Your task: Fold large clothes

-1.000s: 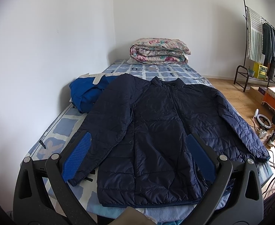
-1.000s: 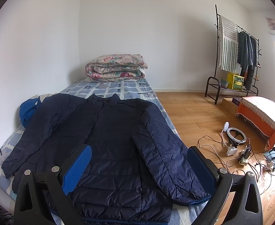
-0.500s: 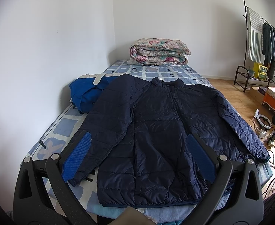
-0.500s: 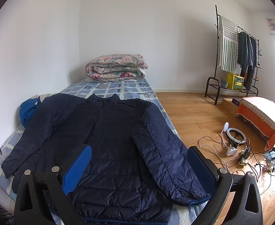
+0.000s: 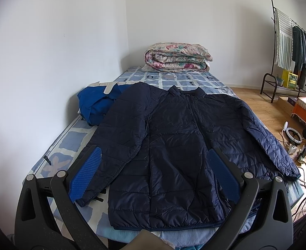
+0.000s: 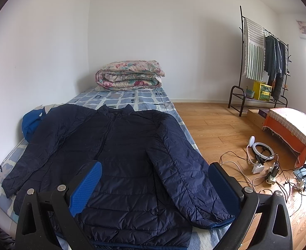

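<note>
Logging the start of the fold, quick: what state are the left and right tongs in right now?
Left tongs: open, holding nothing, above the jacket.
Right tongs: open, holding nothing.

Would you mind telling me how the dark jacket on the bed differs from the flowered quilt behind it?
The jacket is plain navy, while the quilt has a pale floral print. The jacket lies spread flat with both sleeves out, not yet folded; the quilt is already folded into a thick stack. The jacket fills the near part of the bed; the quilt sits at the far end by the wall. Both look padded and rest on the checked sheet.
</note>
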A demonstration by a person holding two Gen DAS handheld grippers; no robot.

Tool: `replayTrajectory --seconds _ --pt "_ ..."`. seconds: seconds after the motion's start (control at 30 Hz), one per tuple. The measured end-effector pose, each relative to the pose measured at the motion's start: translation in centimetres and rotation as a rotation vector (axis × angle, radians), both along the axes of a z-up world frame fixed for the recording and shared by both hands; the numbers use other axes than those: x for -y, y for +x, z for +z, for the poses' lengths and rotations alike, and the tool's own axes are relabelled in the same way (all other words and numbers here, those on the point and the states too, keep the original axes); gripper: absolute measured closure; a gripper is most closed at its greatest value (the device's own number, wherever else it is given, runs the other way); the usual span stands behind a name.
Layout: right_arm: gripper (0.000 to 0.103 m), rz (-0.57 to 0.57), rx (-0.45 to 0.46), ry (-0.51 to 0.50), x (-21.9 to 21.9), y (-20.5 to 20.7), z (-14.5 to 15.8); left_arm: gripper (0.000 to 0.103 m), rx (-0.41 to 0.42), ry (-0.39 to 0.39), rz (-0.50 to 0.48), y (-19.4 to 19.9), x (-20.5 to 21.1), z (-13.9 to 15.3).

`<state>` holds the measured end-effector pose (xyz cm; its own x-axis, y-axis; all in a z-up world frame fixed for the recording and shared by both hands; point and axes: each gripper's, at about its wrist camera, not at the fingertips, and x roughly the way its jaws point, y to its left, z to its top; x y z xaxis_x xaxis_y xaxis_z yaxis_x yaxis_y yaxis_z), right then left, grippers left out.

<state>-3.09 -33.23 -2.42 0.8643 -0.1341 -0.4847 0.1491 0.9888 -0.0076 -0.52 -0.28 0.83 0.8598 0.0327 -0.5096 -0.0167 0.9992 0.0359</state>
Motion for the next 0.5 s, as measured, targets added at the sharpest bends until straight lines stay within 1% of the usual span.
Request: replayTrajectory --seconds 0.5 --pt "0.0 0.004 0.0 0.002 -0.18 0.08 0.1 0.0 0.0 -0.001 0.001 -0.07 -0.02 -0.07"
